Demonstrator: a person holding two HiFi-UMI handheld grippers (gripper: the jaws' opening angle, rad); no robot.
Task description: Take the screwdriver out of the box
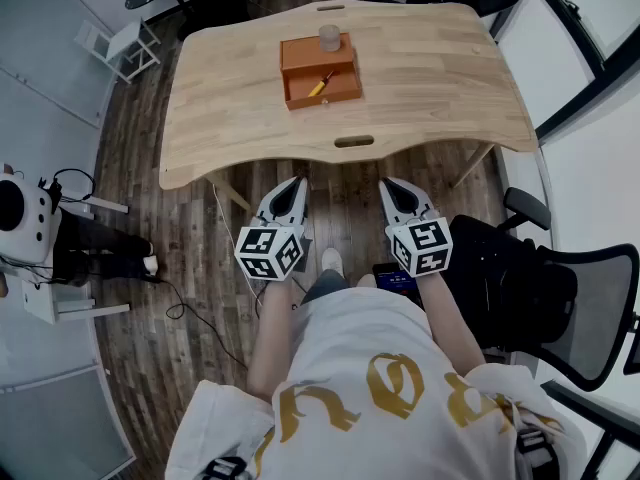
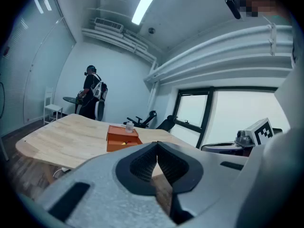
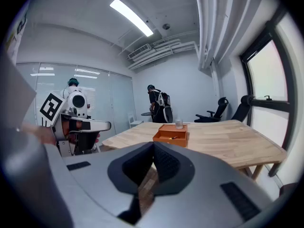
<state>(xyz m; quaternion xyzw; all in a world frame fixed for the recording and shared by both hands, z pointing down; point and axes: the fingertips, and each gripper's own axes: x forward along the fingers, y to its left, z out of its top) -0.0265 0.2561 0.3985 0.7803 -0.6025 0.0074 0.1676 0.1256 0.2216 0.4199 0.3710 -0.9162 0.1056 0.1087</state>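
The screwdriver (image 1: 320, 84), with its yellow handle, is lying slantwise inside the open orange box (image 1: 325, 100), in the upper middle of the head view. The box is sitting near the far middle of a pale wooden table (image 1: 440, 78), and a small clear cup (image 1: 329, 36) is standing on the box's back part, at its far edge. In the right gripper view the screwdriver is showing as a small yellow streak in the box at mid-frame.

Both grippers are hanging in the lower half of the head view, on the near side of the table's edge and over the dark wooden floor (image 1: 150, 218), well apart from the box. The left gripper (image 1: 297, 181) is pointing up the frame toward the table with its jaws pressed together and nothing between them. The right gripper (image 1: 388, 183) is doing the same just beside it, jaws together and empty. Each is carrying a cube with square markers at its rear.

A black office chair (image 1: 560, 308) is standing at the right of the head view. In the left gripper view a person (image 2: 91, 98) is standing beyond the table, at the far wall.
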